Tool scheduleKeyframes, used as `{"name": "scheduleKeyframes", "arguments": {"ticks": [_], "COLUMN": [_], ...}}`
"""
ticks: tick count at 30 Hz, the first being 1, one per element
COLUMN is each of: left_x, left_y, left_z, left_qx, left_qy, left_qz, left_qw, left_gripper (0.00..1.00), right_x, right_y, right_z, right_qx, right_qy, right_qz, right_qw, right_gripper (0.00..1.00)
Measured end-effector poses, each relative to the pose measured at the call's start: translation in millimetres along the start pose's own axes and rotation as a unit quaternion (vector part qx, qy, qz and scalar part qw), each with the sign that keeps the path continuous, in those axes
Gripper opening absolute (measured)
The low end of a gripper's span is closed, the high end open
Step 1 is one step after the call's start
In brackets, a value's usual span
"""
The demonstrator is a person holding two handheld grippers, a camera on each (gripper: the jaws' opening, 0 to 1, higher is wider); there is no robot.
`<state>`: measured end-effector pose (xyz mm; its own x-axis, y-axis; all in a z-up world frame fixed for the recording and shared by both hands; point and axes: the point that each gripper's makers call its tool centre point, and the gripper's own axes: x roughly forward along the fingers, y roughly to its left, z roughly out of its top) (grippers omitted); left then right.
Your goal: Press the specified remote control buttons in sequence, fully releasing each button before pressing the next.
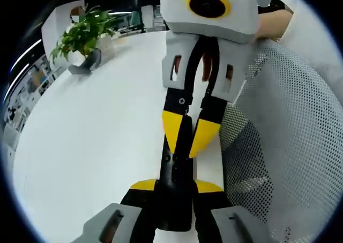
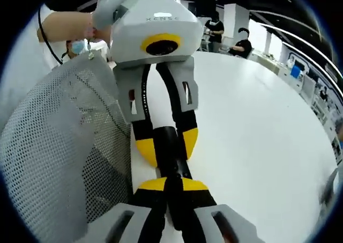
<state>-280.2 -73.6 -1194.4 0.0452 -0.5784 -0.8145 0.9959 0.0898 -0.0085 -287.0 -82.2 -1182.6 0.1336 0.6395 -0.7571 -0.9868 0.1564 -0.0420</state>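
The slim black remote control (image 1: 174, 192) lies at the edge of the white bench (image 1: 96, 146), right where the grey mesh chair back (image 1: 289, 135) meets it, and you have it pinned from both ends.

In the left gripper view, your left gripper (image 1: 176, 188) has its yellow-tipped fingers (image 1: 143, 185) closed narrow on the near end of the remote, one on each long side. That looks like the steadying hold, so the body cannot skate on the smooth bench when a button goes down. The right gripper (image 1: 186, 134) comes in from above, its yellow fingers drawn close together over the remote's far end. The potted green plant (image 1: 86, 36) stands well apart at the far left of the bench and plays no part.

In the right gripper view, the remote (image 2: 172, 157) runs between both tools. Your right gripper (image 2: 173, 188) has its fingers nearly together with the remote between them, but I cannot tell whether they clamp it or press down on a button. The left gripper (image 2: 166, 141) grips the opposite end, its yellow pads (image 2: 147, 149) flanking the black body.

Holding the remote flat and lengthwise keeps it in sight of both cameras, as the task asks.
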Motion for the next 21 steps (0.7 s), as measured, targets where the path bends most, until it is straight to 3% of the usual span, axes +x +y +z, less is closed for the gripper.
{"name": "scheduleKeyframes", "arguments": {"ticks": [2, 5, 8, 11, 17, 21], "left_x": [0, 0, 0, 0, 0, -1], "left_y": [-0.1, 0.1, 0.3, -0.4, -0.6, 0.0], "left_z": [0.4, 0.2, 0.2, 0.3, 0.6, 1.5], "left_qx": [0.0, 0.0, -0.002, -0.002, -0.014, -0.037], "left_qy": [0.001, 0.002, -0.001, -0.002, -0.006, -0.03], "left_qz": [0.0, 0.0, 0.001, 0.002, 0.008, 0.025], "left_qw": [1.0, 1.0, 1.0, 1.0, 0.9998, 0.9986], "left_gripper": [0.24, 0.24, 0.24, 0.24, 0.24, 0.25], "right_x": [8, 9, 11, 13, 14, 14], "right_y": [5, -3, -4, -3, -3, -3], "right_z": [-0.8, 2.5, 2.6, -2.7, -3.5, -3.8], "right_qx": [0.006, -0.043, -0.012, -0.04, -0.047, -0.046], "right_qy": [0.011, 0.021, 0.011, 0.021, 0.026, 0.025], "right_qz": [0.01, -0.005, 0.011, 0.018, 0.024, 0.025], "right_qw": [0.9999, 0.9989, 0.9998, 0.9988, 0.9983, 0.9983], "right_gripper": [0.29, 0.2, 0.22, 0.22, 0.21, 0.21]}}
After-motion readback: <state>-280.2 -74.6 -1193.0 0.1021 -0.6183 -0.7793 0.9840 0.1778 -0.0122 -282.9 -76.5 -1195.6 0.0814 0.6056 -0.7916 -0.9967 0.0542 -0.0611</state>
